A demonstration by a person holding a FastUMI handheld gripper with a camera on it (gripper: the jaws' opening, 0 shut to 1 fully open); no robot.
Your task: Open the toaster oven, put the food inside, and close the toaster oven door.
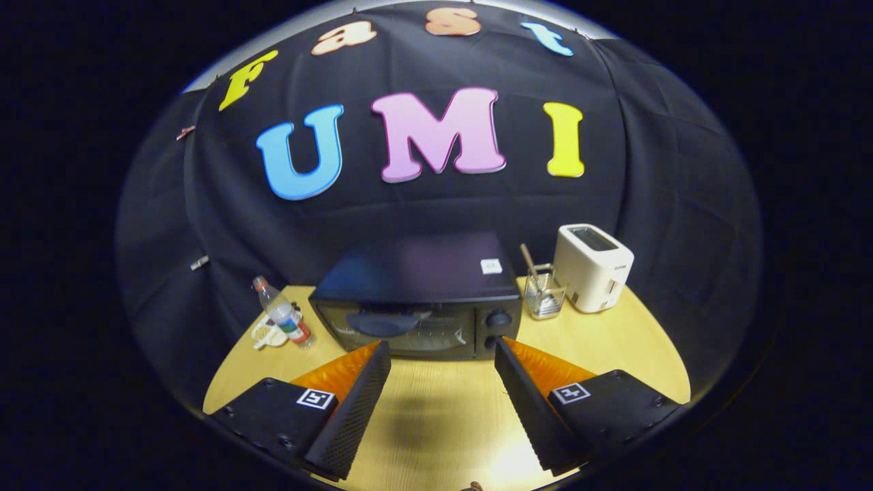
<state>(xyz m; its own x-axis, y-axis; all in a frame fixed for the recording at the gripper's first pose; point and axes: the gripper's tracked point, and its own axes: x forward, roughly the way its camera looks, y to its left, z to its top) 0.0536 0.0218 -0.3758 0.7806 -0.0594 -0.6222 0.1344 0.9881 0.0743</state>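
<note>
A black toaster oven (pixel 417 300) stands on the wooden table (pixel 436 409), just beyond my fingers, with its glass door closed. Its dark handle (pixel 383 323) runs along the top of the door, and two knobs (pixel 498 319) sit on its right side. My gripper (pixel 442 349) is open, fingers spread wide with nothing between them, their tips short of the oven's front. A small white dish with food (pixel 268 333) lies left of the oven, behind a bottle.
A clear plastic bottle (pixel 284 319) with a red label leans left of the oven. Right of the oven stand a wire holder with a wooden utensil (pixel 543 292) and a white pop-up toaster (pixel 592 267). Bare tabletop lies between my fingers.
</note>
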